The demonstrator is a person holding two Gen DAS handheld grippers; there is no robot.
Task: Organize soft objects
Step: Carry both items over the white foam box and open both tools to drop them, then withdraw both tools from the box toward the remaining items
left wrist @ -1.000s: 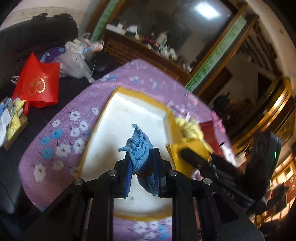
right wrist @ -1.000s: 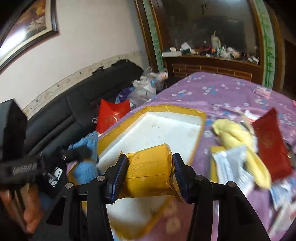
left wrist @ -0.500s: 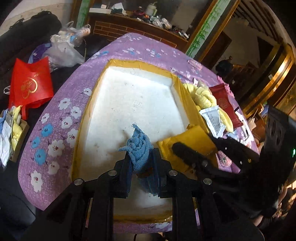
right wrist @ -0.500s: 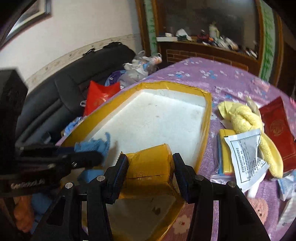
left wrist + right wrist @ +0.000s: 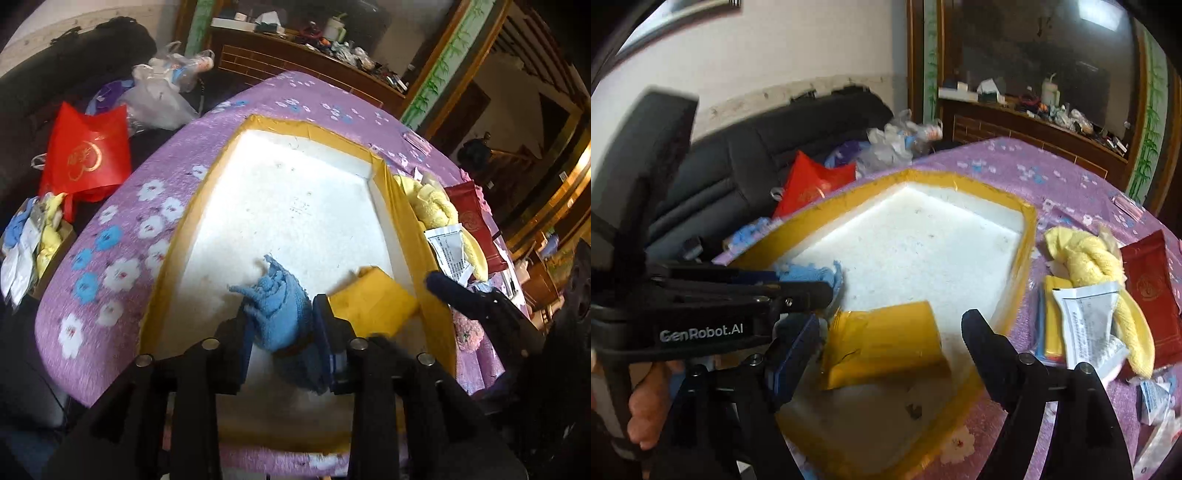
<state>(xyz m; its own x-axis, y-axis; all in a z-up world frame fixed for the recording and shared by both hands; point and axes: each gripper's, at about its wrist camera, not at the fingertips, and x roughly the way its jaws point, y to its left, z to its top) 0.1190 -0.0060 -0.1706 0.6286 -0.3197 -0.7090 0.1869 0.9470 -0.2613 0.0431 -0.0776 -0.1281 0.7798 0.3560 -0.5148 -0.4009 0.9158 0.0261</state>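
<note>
A white foam tray with a yellow taped rim (image 5: pixel 402 221) (image 5: pixel 1023 251) lies on the purple flowered table. My left gripper (image 5: pixel 282 325) hovers over the tray's near end with a blue cloth (image 5: pixel 277 310) bunched between its jaws. Those jaws are opening and the cloth sits loosely in the gap. My right gripper (image 5: pixel 890 328) is opening wide. A yellow wrapped package (image 5: pixel 886 347) (image 5: pixel 373 302) lies on the tray floor between and just beyond its fingers, free of both pads. The left gripper (image 5: pixel 812 291) shows from the side in the right wrist view, the blue cloth (image 5: pixel 816 275) at its tips.
Right of the tray lie a yellow towel (image 5: pixel 1086 258), a white sachet (image 5: pixel 1086 314), a red packet (image 5: pixel 1148 288) and small packets. Beyond the table's left edge are a red bag (image 5: pixel 88 155), plastic bags, a black sofa (image 5: pixel 775 140) and a box of cloths (image 5: pixel 29 243).
Both grippers moved forward over the tray. The right jaws spread and the yellow package dropped onto the tray floor. The left jaws widened around the blue cloth.
</note>
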